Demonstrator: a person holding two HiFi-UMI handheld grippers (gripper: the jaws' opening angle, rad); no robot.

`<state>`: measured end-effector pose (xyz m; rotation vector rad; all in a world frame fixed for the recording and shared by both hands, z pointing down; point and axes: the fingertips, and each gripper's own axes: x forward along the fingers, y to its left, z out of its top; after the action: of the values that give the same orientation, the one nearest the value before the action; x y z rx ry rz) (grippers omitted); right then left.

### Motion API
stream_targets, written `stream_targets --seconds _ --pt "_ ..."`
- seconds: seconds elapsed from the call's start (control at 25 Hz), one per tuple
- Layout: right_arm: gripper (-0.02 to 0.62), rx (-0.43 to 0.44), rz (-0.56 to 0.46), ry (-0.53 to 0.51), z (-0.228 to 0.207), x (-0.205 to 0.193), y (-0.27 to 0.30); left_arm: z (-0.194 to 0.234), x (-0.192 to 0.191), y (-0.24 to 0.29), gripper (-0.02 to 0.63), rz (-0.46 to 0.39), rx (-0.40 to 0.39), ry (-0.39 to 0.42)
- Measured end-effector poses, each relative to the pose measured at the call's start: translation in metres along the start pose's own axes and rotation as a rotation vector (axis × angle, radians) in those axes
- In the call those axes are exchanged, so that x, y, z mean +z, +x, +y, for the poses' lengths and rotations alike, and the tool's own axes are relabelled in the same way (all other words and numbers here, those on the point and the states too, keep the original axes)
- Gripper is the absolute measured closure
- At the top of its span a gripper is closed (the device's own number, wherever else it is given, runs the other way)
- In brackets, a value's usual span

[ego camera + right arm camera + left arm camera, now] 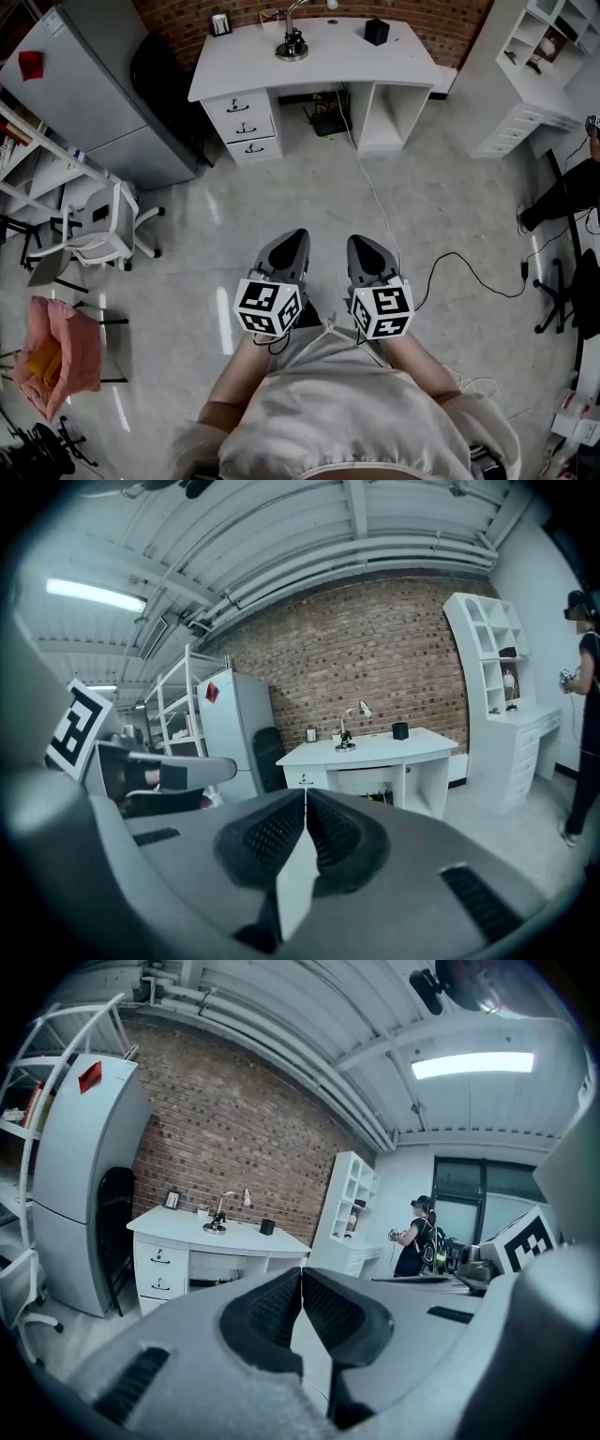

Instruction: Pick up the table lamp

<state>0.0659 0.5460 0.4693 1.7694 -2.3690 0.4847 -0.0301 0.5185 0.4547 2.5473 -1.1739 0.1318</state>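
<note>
Pale glossy floor (281,187) underfoot, red brick wall (375,658) at the far end.

Left gripper (296,234): ribbed black pads shut flat against each other, nothing between. Right gripper (362,240): the same, pads closed to a hairline seam, empty. Both side by side and low in front of the person's body, with smooth matt grey shells and marker cubes at the rear.

Ahead of both noses, well apart across open floor: slim silver metal table lamp (292,45) on a white three-drawer desk (347,58) set against the brick. Stands near the back of the top on a round, heavy-looking base. Thin stem upright, then bent toward the right of the head view, ending in a small rounded head. Long axis vertical at the stem, so probably best gripped there from the side, jaws opened first. Almost dead in line with the left gripper, slightly left of the right one. Left judged marginally nearer, though by little.

Beside the lamp, both apart from it: small black box (377,31) to its right, small framed card (221,24) to its left. Thin white cable (373,192) trailing from under the desk across the floor. Tall grey refrigerator (94,103) left of the desk, white open shelf unit (511,122) to its right.
</note>
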Motion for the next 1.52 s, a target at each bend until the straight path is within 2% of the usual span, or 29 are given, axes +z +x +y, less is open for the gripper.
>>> stream_targets --seconds 0.44,0.68,0.92,1.12,1.32,1.52 --pt "0.568 -0.019 -0.006 -0.031 0.033 0.076 0.178 0.162 0.089 0.081 0.586 -0.014 -0.042 -0.003" --pt "0.568 -0.026 0.012 -0.028 0.049 0.094 0.249 0.237 0.11 0.099 0.586 -0.016 -0.022 -0.026" --pt "0.568 -0.01 0.052 -0.03 0.043 0.096 0.298 0.28 0.1 0.117 0.586 0.013 0.025 -0.075" --pt "0.568 0.034 0.044 -0.04 0.027 0.11 0.341 0.31 0.111 0.144 0.586 -0.002 0.086 -0.08" --pt "0.568 0.095 0.032 -0.053 0.0 0.132 0.394 0.331 0.129 0.191 0.586 -0.015 0.142 -0.067" --pt "0.568 0.141 0.027 -0.068 -0.046 0.164 0.446 0.345 0.156 0.258 0.586 -0.03 0.187 -0.068"
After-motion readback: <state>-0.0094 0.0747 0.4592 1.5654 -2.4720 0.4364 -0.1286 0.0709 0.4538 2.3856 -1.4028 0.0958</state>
